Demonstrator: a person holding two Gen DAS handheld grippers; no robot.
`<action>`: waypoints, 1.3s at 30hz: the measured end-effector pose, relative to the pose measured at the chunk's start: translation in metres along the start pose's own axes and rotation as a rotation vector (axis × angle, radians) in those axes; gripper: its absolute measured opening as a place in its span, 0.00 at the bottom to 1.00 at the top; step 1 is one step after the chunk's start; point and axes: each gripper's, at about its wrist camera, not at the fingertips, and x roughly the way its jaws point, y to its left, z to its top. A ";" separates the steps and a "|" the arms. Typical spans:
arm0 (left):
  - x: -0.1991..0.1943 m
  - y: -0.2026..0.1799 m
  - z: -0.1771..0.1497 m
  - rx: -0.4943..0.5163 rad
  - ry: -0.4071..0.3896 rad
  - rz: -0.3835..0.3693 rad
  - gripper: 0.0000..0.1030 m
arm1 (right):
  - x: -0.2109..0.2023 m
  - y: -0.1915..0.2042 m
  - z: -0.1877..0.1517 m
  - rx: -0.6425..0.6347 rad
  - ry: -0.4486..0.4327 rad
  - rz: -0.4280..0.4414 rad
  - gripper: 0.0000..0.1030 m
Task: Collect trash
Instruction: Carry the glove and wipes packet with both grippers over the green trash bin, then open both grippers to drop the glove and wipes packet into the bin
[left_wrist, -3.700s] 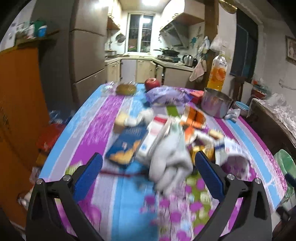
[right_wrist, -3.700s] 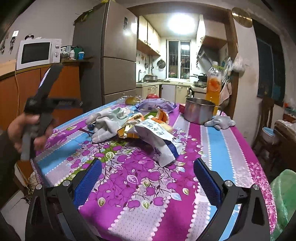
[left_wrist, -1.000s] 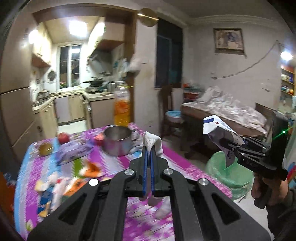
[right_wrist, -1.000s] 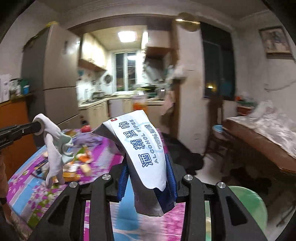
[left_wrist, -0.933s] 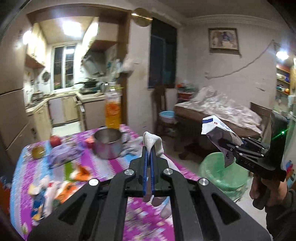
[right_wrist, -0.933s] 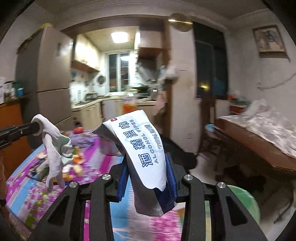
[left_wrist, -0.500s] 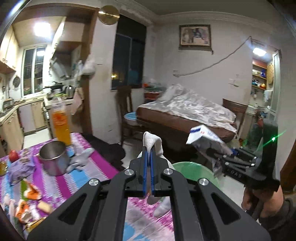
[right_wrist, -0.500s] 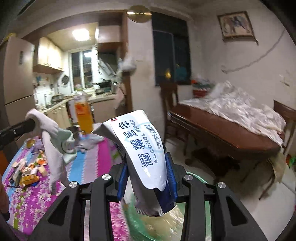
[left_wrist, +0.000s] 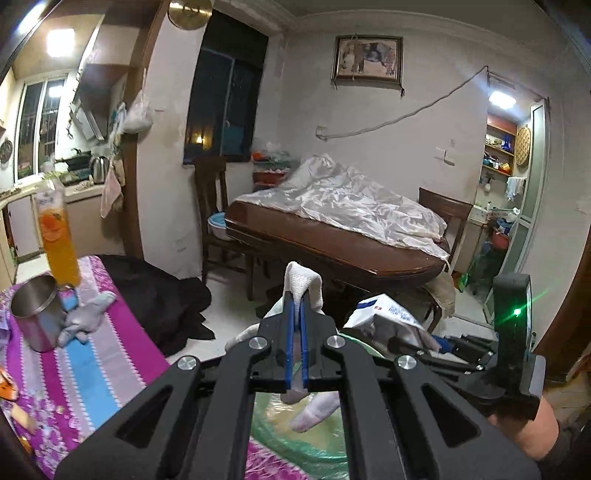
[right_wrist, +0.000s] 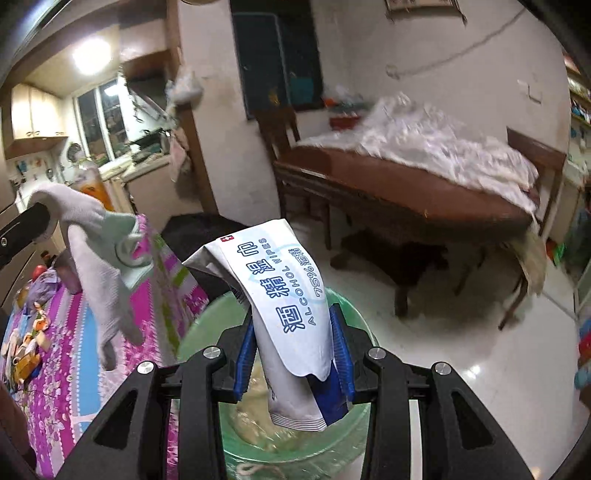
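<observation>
- Your left gripper (left_wrist: 295, 314) is clamped tight on a white glove (left_wrist: 301, 280) — it dangles above the green bin (right_wrist: 343, 306).
- Your right gripper (right_wrist: 293, 350) pinches a wipes pack (right_wrist: 280, 295), narrow, right over the bin's mouth.
- The bin stands on the floor beside the table (left_wrist: 92, 365) — litter (right_wrist: 26, 347) lies on the cloth.

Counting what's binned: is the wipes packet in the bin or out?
Out: the wipes packet is clamped in the right tool, above the green bin.
</observation>
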 end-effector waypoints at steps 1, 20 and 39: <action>0.006 -0.003 -0.003 0.000 0.008 -0.002 0.01 | 0.008 -0.004 -0.001 0.013 0.021 -0.003 0.37; 0.057 -0.013 -0.025 -0.026 0.097 -0.009 0.01 | 0.047 -0.006 -0.021 0.040 0.105 -0.024 0.38; 0.075 0.002 -0.033 -0.067 0.160 0.043 0.42 | 0.047 -0.009 -0.015 0.069 0.074 -0.018 0.60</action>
